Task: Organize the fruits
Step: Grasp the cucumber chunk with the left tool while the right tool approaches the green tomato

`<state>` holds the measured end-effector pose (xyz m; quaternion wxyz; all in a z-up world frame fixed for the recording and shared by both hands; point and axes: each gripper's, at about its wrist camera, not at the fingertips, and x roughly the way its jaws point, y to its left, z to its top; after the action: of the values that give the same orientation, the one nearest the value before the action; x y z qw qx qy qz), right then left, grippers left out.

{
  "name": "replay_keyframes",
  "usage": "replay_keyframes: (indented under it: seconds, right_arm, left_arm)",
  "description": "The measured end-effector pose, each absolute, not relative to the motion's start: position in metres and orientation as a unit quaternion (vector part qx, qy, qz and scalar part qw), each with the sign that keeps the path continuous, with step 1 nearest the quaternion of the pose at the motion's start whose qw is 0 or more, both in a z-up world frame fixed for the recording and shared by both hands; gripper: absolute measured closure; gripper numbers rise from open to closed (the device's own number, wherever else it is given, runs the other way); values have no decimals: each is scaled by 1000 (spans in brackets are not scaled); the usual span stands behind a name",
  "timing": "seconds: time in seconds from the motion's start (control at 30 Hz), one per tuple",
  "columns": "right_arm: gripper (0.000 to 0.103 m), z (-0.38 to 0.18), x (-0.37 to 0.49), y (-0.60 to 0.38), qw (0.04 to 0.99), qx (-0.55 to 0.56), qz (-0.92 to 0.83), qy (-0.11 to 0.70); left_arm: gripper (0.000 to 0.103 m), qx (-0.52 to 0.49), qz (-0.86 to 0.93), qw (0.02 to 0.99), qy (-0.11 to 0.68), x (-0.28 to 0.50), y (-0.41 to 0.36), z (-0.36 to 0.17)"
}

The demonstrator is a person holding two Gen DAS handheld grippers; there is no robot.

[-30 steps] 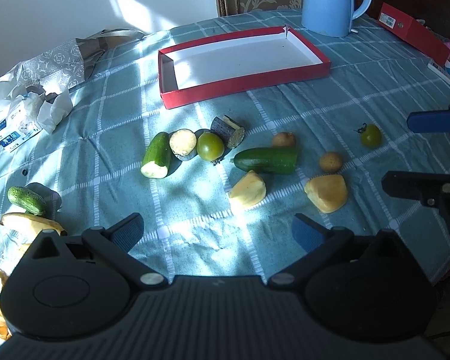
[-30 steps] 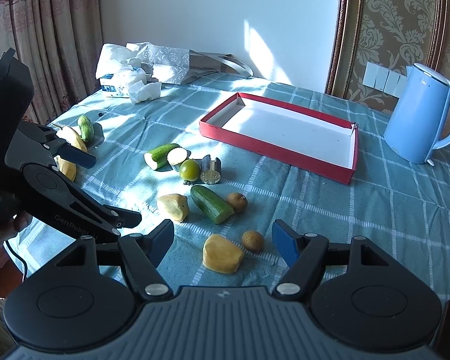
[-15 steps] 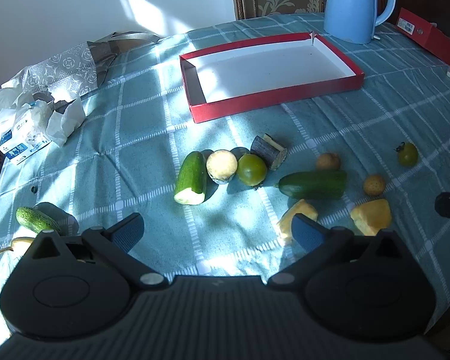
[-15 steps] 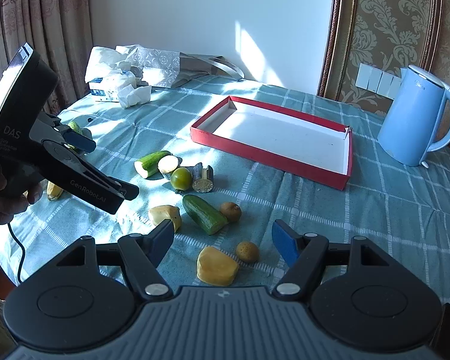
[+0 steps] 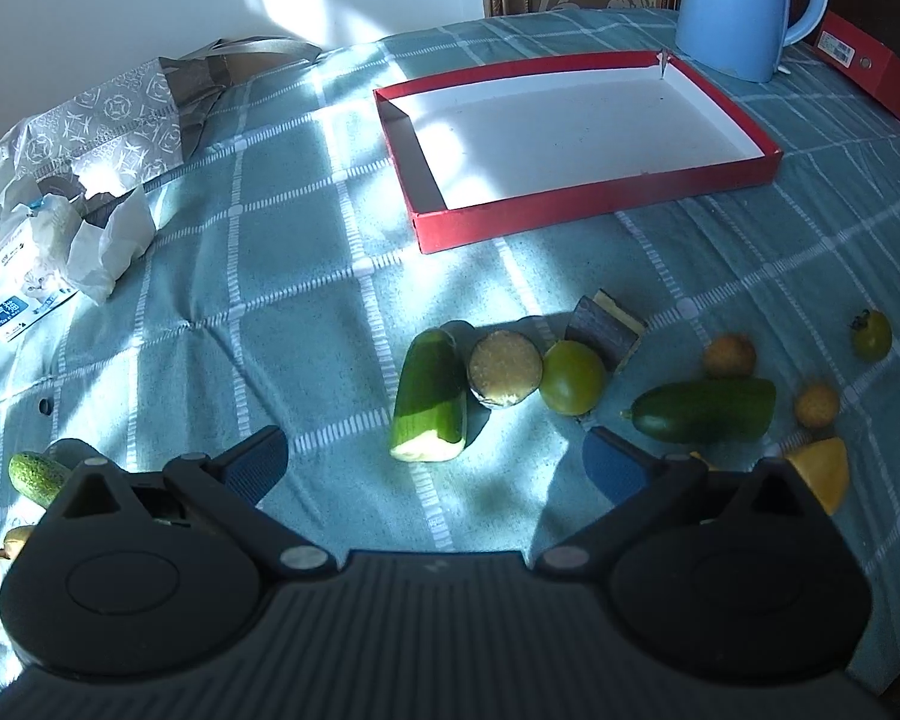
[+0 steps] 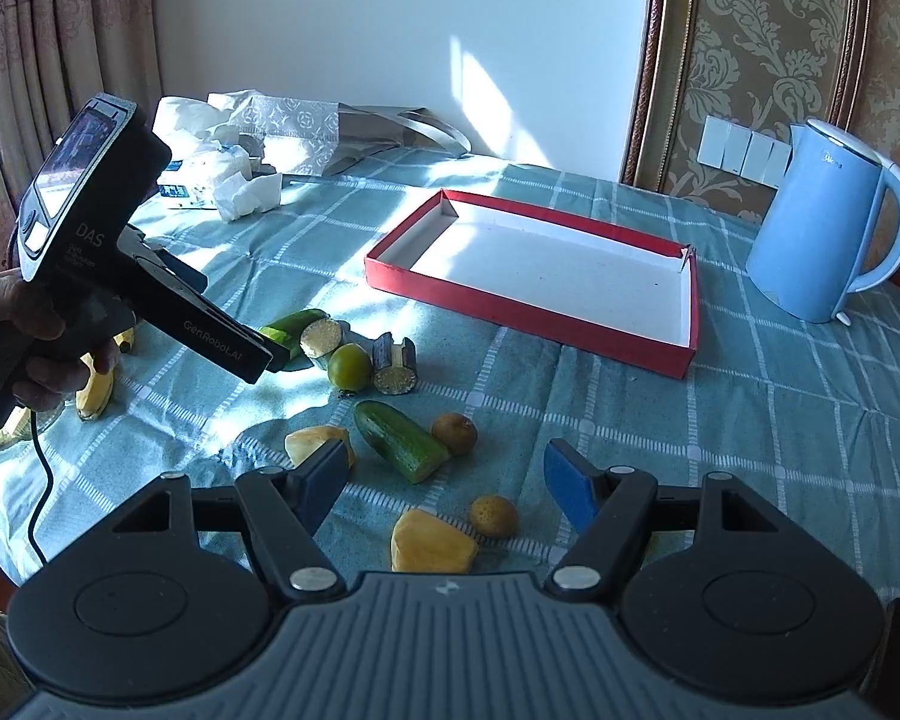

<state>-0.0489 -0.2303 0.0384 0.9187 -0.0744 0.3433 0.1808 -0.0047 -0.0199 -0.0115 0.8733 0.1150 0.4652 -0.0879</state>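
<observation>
A red tray (image 5: pixel 594 207) with a white floor lies at the back of the checked teal cloth; it also shows in the right wrist view (image 6: pixel 528 312). In front of it lie a cut cucumber piece (image 5: pixel 429 405), a round cut slice (image 5: pixel 504 367), a green tomato (image 5: pixel 572 377), a dark cut chunk (image 5: pixel 606 329), a whole cucumber piece (image 5: pixel 705 411), two small brown fruits (image 5: pixel 729 355), a small green tomato (image 5: pixel 871 334) and yellow chunks (image 6: pixel 431 546). My left gripper (image 5: pixel 435 468) is open just short of the cut cucumber. My right gripper (image 6: pixel 444 480) is open above the yellow chunks.
A blue kettle (image 6: pixel 828 234) stands at the back right. A tissue pack and a silver bag (image 5: pixel 72 192) lie at the left. A small cucumber (image 5: pixel 35 476) and bananas (image 6: pixel 96 384) lie at the near left edge. A red box (image 5: pixel 870 72) lies at the far right.
My left gripper has moved forward and left, so the cut cucumber piece now lies between its open fingers' line. My right gripper has drawn slightly closer to the yellow chunks.
</observation>
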Motion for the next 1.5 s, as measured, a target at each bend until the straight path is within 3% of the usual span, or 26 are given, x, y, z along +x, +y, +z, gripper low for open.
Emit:
replay_keyframes:
  seconds: [0.63,0.7,1.03,1.23,1.5]
  right_arm:
    - [30,37,-42,-228,920,-66,159,352]
    - [30,38,-41,-227,920,-66,158,352]
    - [30,38,-40,-226,921,-67,155,352]
    - [30,38,-40,-226,921,-67,152,352]
    - [30,37,-39,-228,922,-65,148,352]
  left_arm:
    - [0,137,-108,851,495,27,-17,-34]
    - [15,147,-112,848,498,29,-18,-37]
    - [35,148,-126,835,515,41,-16,-47]
    - [71,135,-128,828,529,47,-14,-50]
    - [73,141,-131,831,522,43,-16,-46]
